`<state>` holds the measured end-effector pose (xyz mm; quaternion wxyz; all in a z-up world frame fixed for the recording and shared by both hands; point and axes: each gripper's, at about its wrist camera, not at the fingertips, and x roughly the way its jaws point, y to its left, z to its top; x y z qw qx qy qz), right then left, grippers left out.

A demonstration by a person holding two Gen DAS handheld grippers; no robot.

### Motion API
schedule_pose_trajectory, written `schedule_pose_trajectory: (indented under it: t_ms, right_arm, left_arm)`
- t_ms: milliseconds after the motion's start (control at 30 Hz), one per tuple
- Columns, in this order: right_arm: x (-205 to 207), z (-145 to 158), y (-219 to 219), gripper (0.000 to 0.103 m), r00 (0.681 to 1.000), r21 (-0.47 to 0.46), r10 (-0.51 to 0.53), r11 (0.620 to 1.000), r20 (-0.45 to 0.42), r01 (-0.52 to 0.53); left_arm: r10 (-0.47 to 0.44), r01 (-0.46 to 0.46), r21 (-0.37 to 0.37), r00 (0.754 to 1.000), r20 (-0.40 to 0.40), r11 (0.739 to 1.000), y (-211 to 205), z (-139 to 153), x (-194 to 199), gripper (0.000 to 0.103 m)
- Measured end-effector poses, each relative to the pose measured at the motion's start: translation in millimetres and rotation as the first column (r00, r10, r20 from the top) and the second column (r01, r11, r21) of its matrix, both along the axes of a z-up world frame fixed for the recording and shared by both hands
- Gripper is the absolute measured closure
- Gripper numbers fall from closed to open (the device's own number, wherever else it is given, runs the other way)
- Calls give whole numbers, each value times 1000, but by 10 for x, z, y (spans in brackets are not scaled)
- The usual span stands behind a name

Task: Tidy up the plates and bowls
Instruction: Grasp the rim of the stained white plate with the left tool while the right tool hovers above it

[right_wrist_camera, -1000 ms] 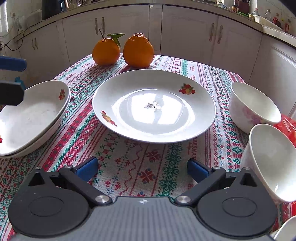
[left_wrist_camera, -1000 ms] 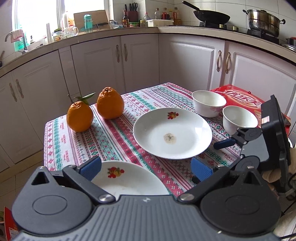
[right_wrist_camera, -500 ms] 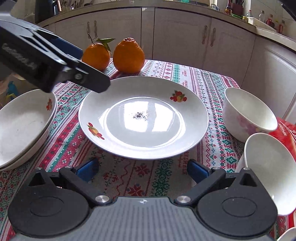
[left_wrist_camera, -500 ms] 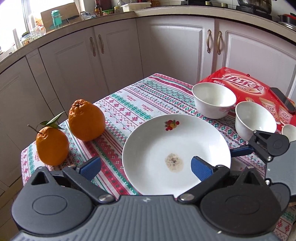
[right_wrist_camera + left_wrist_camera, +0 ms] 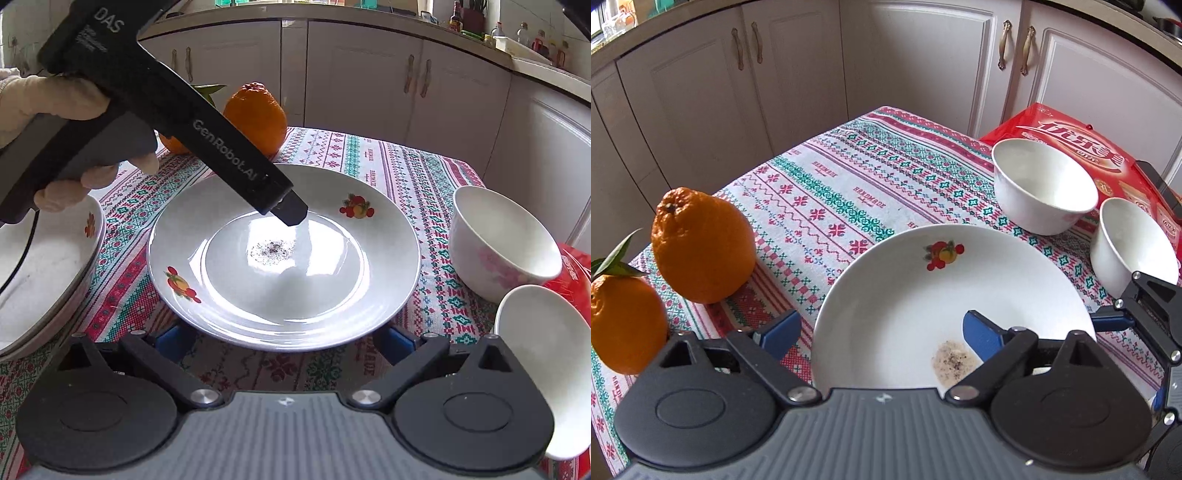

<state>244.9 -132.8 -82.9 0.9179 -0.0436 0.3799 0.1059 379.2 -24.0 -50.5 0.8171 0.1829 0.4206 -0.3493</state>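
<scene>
Two grippers, both spread wide and holding nothing. The left gripper [image 5: 882, 332] hangs over the plate [image 5: 923, 291], one blue pad inside the rim above a speckled residue patch [image 5: 955, 360], the other pad outside the rim over the cloth. The right gripper [image 5: 284, 341] faces the same plate from the opposite side, its pads low at the near rim; whether they touch the rim cannot be told. From the right wrist view the left gripper's black body slants in above the plate, held by a gloved hand [image 5: 66, 122].

The plate, white with fruit decals, sits mid-surface on a patterned cloth [image 5: 827, 192]. Two white bowls [image 5: 1043, 186] [image 5: 1134, 245] stand near each other toward one edge, just beside a red packet [image 5: 1075, 142]. Two oranges [image 5: 701, 243] [image 5: 624, 326] stand close together at the opposite edge. A stack of plates [image 5: 44, 273] lies at the surface edge to the left in the right wrist view. White cabinets [image 5: 923, 66] stand behind.
</scene>
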Motion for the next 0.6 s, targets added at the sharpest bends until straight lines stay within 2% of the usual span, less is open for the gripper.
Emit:
schedule_pose_trajectory:
  t_ms: [367,600]
  right_arm:
    - [-15,-6,18,1,1000,-16,2,1000,6,-2]
    - [-13,-20,19,1,1000,-22,1,1000,10,-1]
  left_arm:
    - [-63,66,23,994,-89,998,-121,-94,233,23]
    - [-104,110,32,984,-147,993,-151,-100,339,23]
